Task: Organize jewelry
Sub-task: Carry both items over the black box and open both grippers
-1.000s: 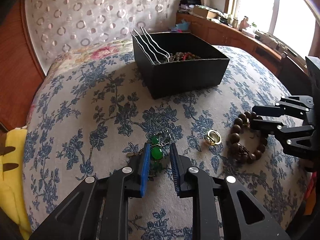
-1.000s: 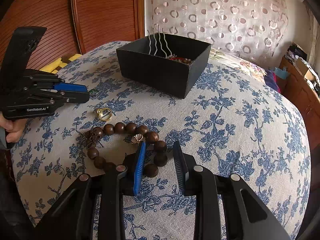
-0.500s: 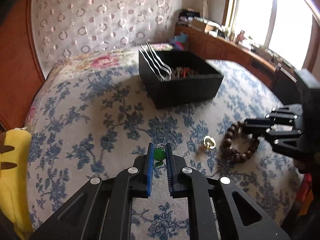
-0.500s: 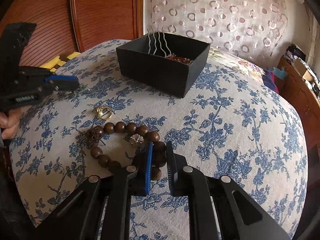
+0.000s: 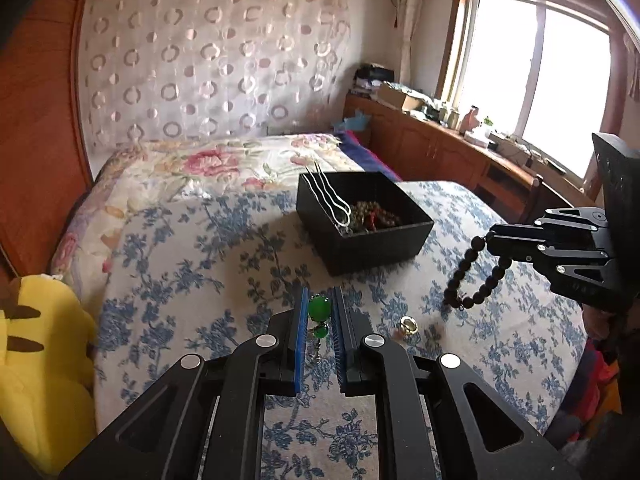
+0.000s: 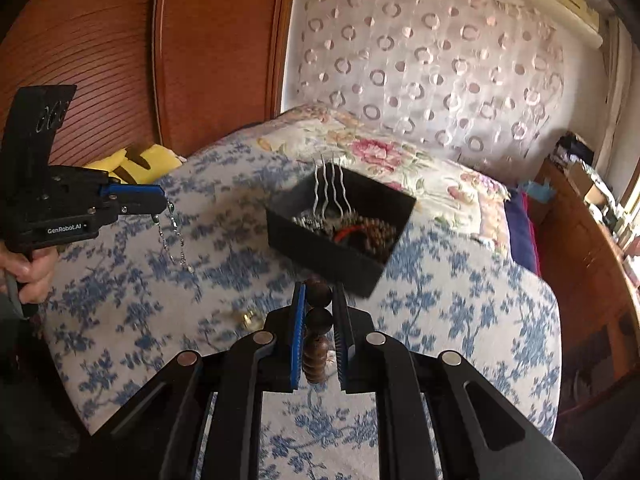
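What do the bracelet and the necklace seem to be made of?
Bracelet: probably wood; round dark-brown beads with a dull polish. Necklace: glossy green stones, glass or jade-like, on a silvery metal chain.

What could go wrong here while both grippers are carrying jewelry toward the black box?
The green bead necklace is pinched by the left gripper at its beads only, and its chain dangles free; it might snag the hairpins leaning on the black box. The wooden bead bracelet hangs loose from the right gripper and may slip. The gold ring could be forgotten on the bedspread.
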Demonstrator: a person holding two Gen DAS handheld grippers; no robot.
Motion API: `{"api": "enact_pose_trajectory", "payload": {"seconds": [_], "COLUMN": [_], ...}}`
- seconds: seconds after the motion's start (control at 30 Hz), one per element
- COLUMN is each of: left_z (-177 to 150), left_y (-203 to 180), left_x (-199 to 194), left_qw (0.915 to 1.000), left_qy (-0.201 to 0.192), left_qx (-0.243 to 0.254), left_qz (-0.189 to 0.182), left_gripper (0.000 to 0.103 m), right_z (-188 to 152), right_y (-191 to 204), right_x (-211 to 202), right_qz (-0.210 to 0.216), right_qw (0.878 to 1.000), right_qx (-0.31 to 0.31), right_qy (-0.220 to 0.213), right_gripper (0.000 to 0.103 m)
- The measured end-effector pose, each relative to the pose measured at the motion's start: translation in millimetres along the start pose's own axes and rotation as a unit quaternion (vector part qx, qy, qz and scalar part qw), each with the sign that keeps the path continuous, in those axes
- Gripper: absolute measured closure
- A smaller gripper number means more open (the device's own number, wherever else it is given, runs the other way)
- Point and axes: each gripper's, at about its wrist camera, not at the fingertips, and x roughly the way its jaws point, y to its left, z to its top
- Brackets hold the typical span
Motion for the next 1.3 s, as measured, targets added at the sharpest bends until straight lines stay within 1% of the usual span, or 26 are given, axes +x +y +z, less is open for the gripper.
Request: {"api": "enact_pose_trajectory", "payload": {"seconds": [0.1, 0.23, 0.5, 0.6, 0.77, 1.03, 1.17, 1.3], "left_z": [1.6, 3.1, 9.3, 14.8, 32.7, 68.8, 82.8, 92.8], "left_y": [3.3, 6.6, 8.3, 9.5, 10.0, -0.2, -3.4, -6.0], "left_x": [-10.9, -15.5, -4.8, 4.6, 21.5, 33.6, 44.2, 60.8], "left_qw": [0.9999, 0.9999, 0.9999, 1.0, 1.0, 0.9999, 0.9999, 1.0], "left_qy": [-0.009, -0.014, -0.011, -0.007, -0.001, -0.012, -0.012, -0.003], "left_qx": [-0.007, -0.008, -0.007, -0.006, -0.005, 0.003, 0.004, 0.007], "left_qz": [0.0, 0.002, 0.002, 0.001, -0.001, -0.003, -0.004, -0.003], "left_gripper": [0.093, 0.093, 0.093, 0.093, 0.093, 0.093, 0.093, 0.093], "right_z": [11.5, 26.5, 53.2, 60.8, 70.2, 87.2, 88.5, 84.0], "right_y": [6.0, 10.2, 6.7, -5.0, -27.4, -55.8, -64.0, -75.6], "right_x": [1.7, 2.8, 8.4, 16.3, 31.1, 46.4, 54.2, 65.5], "right_qz": [-0.004, -0.005, -0.01, -0.014, -0.013, 0.001, 0.01, 0.022], "right_qw": [1.0, 1.0, 0.999, 0.999, 0.999, 0.998, 0.998, 0.998], "right_qx": [-0.01, -0.017, -0.028, -0.019, -0.003, 0.011, 0.014, 0.023], "right_qy": [-0.003, -0.013, -0.039, -0.044, -0.046, -0.056, -0.054, -0.046], "right_gripper": [0.089, 0.089, 0.088, 0.088, 0.088, 0.088, 0.088, 0.088]}}
